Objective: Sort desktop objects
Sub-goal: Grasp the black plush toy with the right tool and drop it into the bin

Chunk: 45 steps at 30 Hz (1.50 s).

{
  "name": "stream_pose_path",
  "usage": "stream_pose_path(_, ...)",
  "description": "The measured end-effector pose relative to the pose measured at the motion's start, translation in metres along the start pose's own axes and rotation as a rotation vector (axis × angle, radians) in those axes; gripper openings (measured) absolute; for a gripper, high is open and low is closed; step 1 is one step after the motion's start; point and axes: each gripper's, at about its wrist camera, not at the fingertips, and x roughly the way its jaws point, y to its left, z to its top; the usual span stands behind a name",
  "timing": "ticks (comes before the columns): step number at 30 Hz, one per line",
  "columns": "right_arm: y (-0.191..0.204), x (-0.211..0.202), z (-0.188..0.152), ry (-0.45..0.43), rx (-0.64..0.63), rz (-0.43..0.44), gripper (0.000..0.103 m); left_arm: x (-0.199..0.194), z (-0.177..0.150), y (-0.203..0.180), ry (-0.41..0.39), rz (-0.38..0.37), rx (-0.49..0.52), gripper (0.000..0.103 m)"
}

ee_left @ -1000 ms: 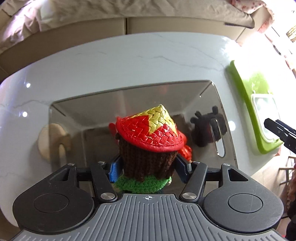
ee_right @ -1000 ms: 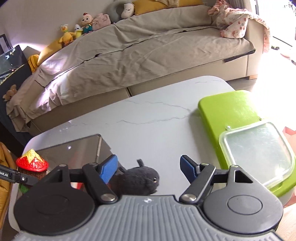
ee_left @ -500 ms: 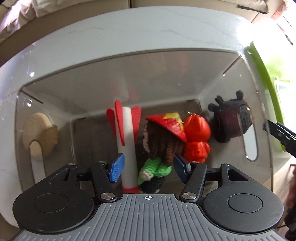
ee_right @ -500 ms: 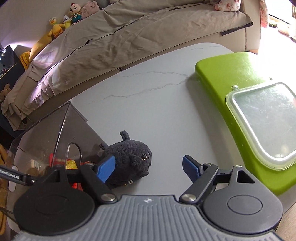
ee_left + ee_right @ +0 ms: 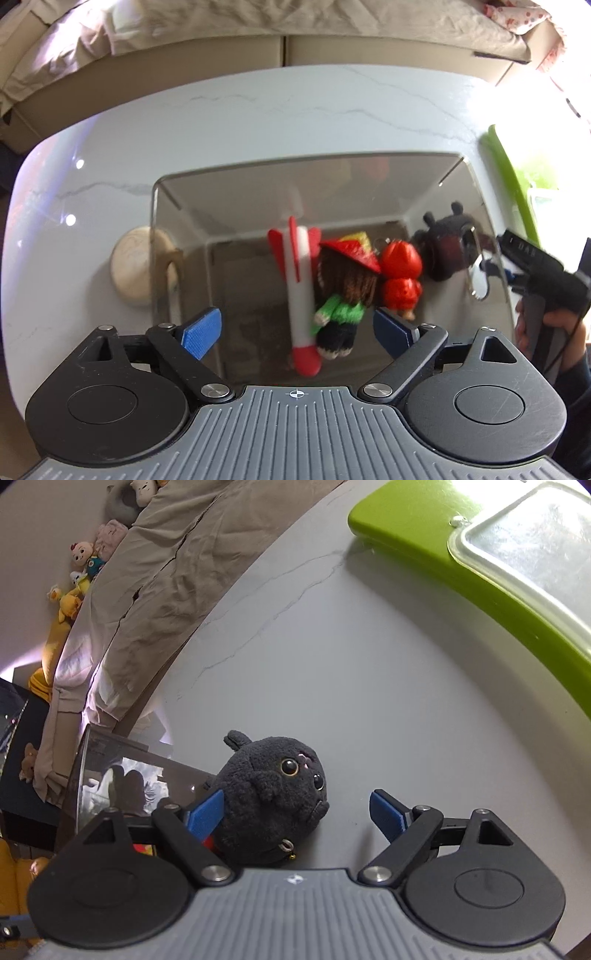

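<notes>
On the far left of the white table point(image 5: 258, 122) a round tan disc point(image 5: 131, 267) sits just outside the clear box point(image 5: 306, 170). The left claw point(image 5: 295, 328) hangs over the box with its blue pads point(image 5: 201, 332) wide apart, and it holds nothing. Inside the box lie a white rocket with red fins point(image 5: 301, 280), a little yarn doll with a red hat point(image 5: 345, 295) and a small red toy point(image 5: 400, 277), all close together. The rocket's long side points away from the claw. Next, just outside the right wall of the box and touching or almost touching it, sits the black plush cat point(image 5: 273, 797). It is round, so it has no real long side, and its face looks to the right. The right claw point(image 5: 297, 810) is wide open too and holds nothing. The cat is not in the middle of that claw: it sits close by the left pad point(image 5: 205, 814), with a big gap to the right pad. I think the cat is the next toy to go in the box, and the right claw is much nearer to it. It may need to slide a bit left so the cat sits between the pads before they squeeze. On the far right is the green board point(image 5: 461, 550) with a clear lid point(image 5: 535, 542) on top
</notes>
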Motion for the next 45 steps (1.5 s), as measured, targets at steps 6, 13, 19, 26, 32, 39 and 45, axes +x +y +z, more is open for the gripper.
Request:
stream_pose_path(6,0.0,0.01,0.002,0.014,0.035,0.033,0.086,0.009,-0.005,0.012,0.059,-0.01,-0.03,0.094)
stream_pose_path(13,0.01,0.011,0.002,0.012,-0.019,0.058,0.065,0.012,-0.008,0.021,0.074,-0.032,-0.054,0.094)
stream_pose_path(19,0.024,-0.008,0.004,-0.016,-0.114,-0.016,0.056,0.007,-0.011,0.031,0.066,-0.056,-0.079,0.096)
stream_pose_path(26,0.078,-0.085,0.015,-0.174,-0.289,-0.058,0.055,-0.014,-0.023,0.059,0.014,-0.095,-0.117,0.097)
stream_pose_path(32,0.166,-0.141,-0.005,-0.236,-0.5,-0.012,0.055,-0.033,-0.033,0.106,-0.048,-0.121,-0.191,0.097)
stream_pose_path(39,0.266,-0.115,-0.067,-0.084,-0.706,0.032,0.056,-0.033,-0.046,0.177,-0.097,-0.149,-0.323,0.099)
stream_pose_path(45,0.3,-0.047,-0.132,0.133,-0.817,-0.058,0.056,-0.003,-0.06,0.224,-0.054,-0.159,-0.399,0.1)
